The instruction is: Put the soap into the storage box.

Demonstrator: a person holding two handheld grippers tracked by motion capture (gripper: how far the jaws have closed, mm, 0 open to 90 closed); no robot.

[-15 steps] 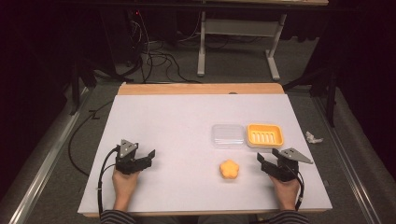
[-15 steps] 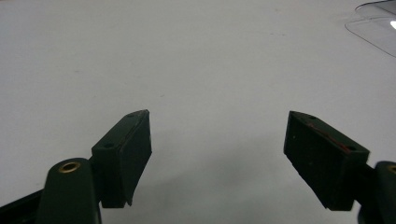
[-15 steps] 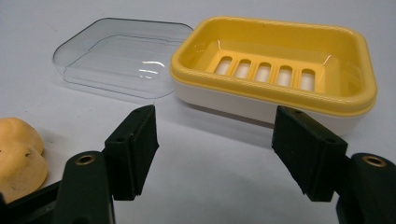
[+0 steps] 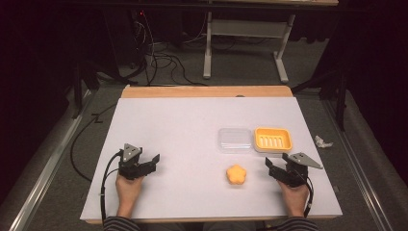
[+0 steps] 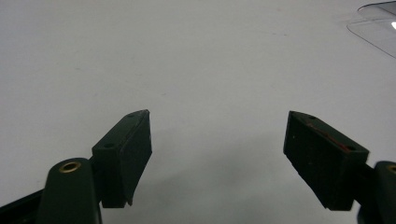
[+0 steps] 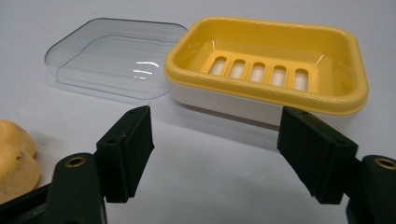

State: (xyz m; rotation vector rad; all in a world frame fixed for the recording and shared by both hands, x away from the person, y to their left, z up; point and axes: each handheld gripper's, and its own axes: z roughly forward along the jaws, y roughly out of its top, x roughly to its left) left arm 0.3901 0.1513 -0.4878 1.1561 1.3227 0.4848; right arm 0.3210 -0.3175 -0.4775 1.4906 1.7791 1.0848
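The right hand-held gripper (image 6: 212, 154) is wide open, holding nothing (left hand-held gripper (image 5: 217, 156) too). The yellow soap dish (image 6: 266, 65) lies long side across, probably just touching the clear lid (image 6: 112, 56), on the surface (image 4: 183, 125).

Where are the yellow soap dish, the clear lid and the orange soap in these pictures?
yellow soap dish (image 6: 266, 70): right gripper view, on its slotted floor.
clear lid (image 6: 112, 56): right gripper view, on its transparent middle.
orange soap (image 4: 236, 174): high view, on the centre of its top.
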